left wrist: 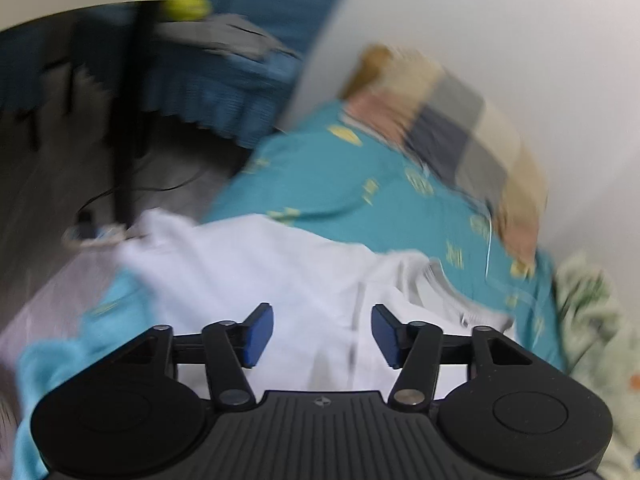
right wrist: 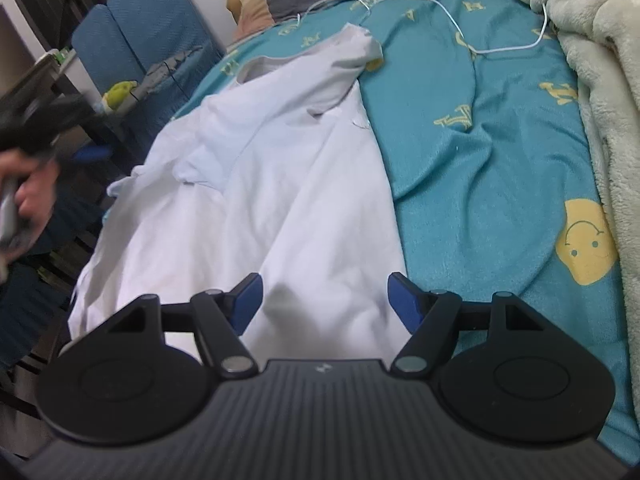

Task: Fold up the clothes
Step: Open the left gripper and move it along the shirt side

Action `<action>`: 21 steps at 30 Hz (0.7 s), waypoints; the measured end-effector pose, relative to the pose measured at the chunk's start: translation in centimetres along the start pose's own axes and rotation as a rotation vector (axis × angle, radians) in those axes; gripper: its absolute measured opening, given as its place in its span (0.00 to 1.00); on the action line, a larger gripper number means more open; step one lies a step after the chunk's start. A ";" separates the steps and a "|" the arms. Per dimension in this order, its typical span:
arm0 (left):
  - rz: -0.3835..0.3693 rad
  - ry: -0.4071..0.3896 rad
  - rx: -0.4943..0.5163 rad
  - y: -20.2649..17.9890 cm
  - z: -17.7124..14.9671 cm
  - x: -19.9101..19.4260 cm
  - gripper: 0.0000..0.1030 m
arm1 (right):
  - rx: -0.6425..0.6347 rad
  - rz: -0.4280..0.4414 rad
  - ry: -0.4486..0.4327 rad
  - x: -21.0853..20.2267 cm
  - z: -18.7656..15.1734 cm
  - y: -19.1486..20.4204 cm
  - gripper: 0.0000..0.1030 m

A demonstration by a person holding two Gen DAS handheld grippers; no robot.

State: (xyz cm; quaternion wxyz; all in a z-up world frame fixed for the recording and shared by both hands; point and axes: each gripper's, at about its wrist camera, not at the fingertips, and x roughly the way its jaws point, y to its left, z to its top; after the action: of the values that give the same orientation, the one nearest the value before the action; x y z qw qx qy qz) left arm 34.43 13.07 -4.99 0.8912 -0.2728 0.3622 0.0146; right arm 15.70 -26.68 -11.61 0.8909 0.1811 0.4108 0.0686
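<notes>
White shirt (right wrist: 280,184), rumpled along bed's (right wrist: 500,168) left edge; both grippers' (left (left wrist: 322,334), right (right wrist: 325,305)) fingers apart, empty; smoothing flat would likely aid folding.

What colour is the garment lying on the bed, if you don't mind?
The garment is plain white, clearest in the right wrist view.

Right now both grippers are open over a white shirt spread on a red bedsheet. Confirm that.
Not quite. The bedsheet is teal with yellow prints, not red, as the right wrist view shows. The rest holds: left gripper and right gripper are open over the white shirt.
</notes>
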 end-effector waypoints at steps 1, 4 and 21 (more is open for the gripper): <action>-0.005 -0.012 -0.043 1.6 -0.3 -1.3 0.62 | -0.001 0.002 -0.003 -0.2 0.0 0.1 0.69; -0.008 -0.011 -0.154 6.2 -0.8 -2.6 0.62 | -0.006 0.001 -0.013 -0.7 -0.2 0.2 0.69; -0.063 -0.024 -0.370 14.4 2.8 8.0 0.62 | 0.054 -0.026 -0.053 1.3 0.3 0.1 0.68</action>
State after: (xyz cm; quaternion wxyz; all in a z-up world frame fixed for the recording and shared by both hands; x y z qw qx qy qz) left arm 38.83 25.30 -15.41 0.8302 -0.4429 0.3338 0.0564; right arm 16.82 -26.32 -12.35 0.8970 0.2017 0.3912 0.0411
